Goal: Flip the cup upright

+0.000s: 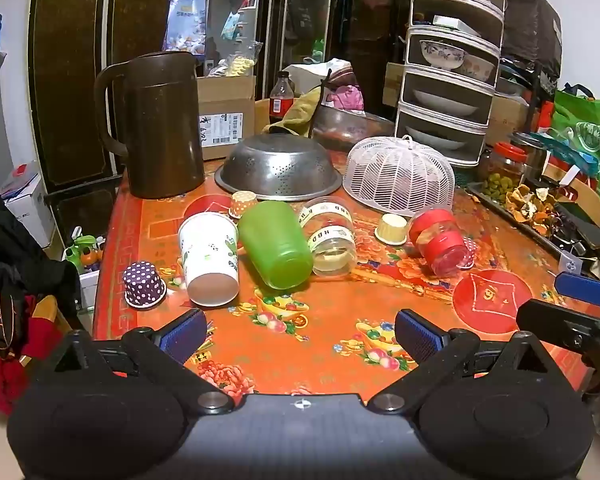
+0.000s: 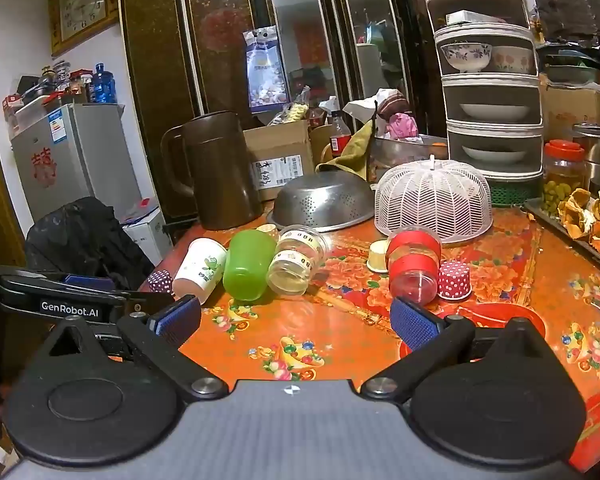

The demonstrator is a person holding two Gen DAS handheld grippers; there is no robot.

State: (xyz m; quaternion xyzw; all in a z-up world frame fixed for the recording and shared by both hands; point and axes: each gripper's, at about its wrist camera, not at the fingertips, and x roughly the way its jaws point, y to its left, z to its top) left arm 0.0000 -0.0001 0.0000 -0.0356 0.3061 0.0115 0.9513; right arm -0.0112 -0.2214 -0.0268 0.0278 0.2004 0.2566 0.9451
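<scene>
Your orange floral tablecloth (image 1: 320, 320) carries four cups on their sides: white paper cup (image 1: 209, 258), green plastic cup (image 1: 276, 244), clear labelled cup (image 1: 332, 240) and red-banded cup (image 1: 440, 240), all apparently empty. Left gripper (image 1: 300, 336) and right gripper (image 2: 296, 320) gape wide, holding nothing.

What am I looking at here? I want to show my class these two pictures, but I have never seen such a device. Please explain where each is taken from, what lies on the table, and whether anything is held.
There is no robot: a person holds a two-fingered gripper in each hand, each carrying a wide-angle camera looking forward along its fingers. One picture comes from the left gripper, the other from the right gripper. Both are open and hold nothing.

On the flowered table lie four tipped-over cups: a white paper cup, a green cup, a clear cup and a red-banded cup. Small baking cups sit around them. Behind stand a brown jug, an upturned colander and a white mesh cover.
</scene>
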